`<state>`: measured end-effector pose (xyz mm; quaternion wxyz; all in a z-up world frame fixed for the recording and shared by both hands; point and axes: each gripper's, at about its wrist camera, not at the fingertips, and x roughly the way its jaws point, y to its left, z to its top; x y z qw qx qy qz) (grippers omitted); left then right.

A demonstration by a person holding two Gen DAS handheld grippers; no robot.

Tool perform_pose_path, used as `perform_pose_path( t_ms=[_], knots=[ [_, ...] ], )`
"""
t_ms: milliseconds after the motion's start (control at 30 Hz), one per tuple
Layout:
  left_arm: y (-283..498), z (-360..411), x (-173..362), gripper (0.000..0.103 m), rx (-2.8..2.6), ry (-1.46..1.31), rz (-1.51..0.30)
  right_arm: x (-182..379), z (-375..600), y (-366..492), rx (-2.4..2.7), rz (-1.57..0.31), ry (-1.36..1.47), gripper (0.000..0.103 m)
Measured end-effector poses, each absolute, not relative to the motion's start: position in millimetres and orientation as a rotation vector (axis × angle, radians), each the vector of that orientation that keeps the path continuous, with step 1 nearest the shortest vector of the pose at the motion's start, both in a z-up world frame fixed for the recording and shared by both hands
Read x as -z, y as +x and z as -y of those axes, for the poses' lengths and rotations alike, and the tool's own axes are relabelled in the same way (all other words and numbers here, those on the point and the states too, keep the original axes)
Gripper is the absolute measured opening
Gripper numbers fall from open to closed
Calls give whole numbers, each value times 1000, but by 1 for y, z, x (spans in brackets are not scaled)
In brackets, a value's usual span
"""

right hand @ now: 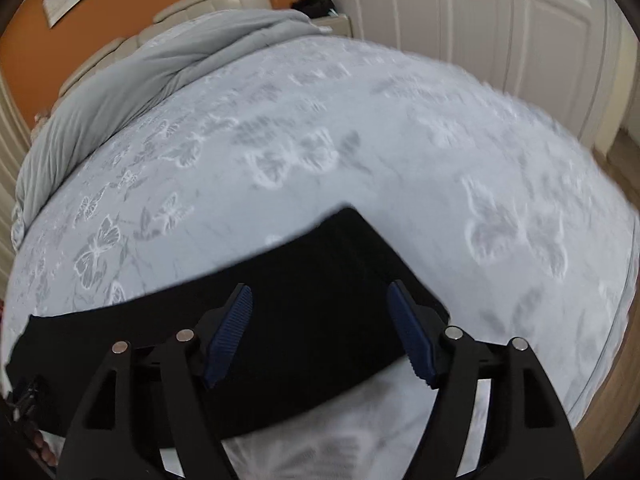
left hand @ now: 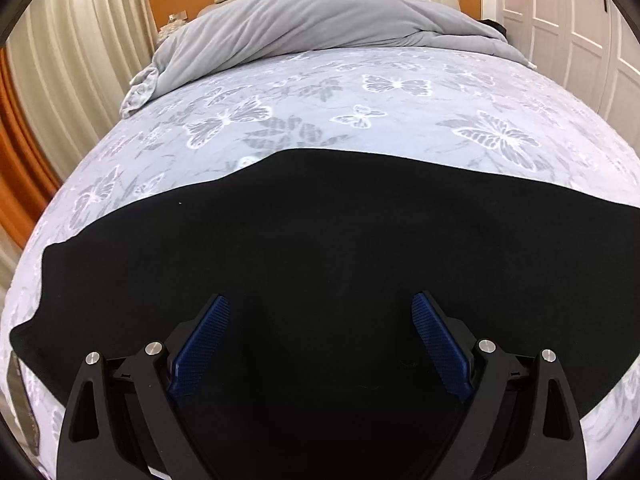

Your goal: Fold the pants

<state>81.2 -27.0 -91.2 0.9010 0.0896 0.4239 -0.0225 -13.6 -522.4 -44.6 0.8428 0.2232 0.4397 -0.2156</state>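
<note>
Black pants flat on butterfly bedsheet. Left gripper and right gripper both spread above fabric, apparently pinching nothing; right view blurred.

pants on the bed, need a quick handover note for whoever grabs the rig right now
Left hand-held gripper: open, over the black pants, holding nothing.
Right hand-held gripper: open, over one end of the pants, nothing gripped.
Pants lie flat in a long band across the butterfly bedsheet; grey duvet bunched at the headboard.
Done: looks laid out lengthwise, layers unclear.
Left: fold end over end.
</note>
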Motion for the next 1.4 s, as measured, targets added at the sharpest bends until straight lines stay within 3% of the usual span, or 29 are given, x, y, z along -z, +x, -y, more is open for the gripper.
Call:
perform_pose_path(
  t_ms=[267,333,567,833,900,933,967,1033,1067,1133,1233,1400],
  knots=[
    [69,-1,76,90,12,145,-879,26,493,-21,337,-847,455,75],
    [67,-34,62,90,16,12,-902,32,489,-10,383,-901,436,80],
    [30,-214,40,90,-150,-602,-873,30,478,0,387,-891,525,80],
    [10,-318,82,89,-313,-987,-920,26,430,30,312,-908,482,84],
    [30,-322,99,70,-290,-1022,-981,25,419,35,293,-906,476,84],
    [33,-322,95,30,-333,-985,-937,23,417,34,289,-894,483,84],
    [35,-321,87,10,-331,-938,-899,17,417,30,280,-861,500,84],
    [32,-306,50,11,-272,-807,-784,8,422,23,272,-813,502,84],
    [30,-299,41,17,-268,-757,-759,7,429,20,297,-812,480,90],
    [35,-291,45,21,-368,-626,-821,13,449,14,378,-840,466,91],
    [31,-303,79,25,-437,-761,-924,32,493,-2,437,-903,576,91],
    [10,-299,54,29,-508,-730,-865,50,550,-31,518,-944,633,91]
  ],
)
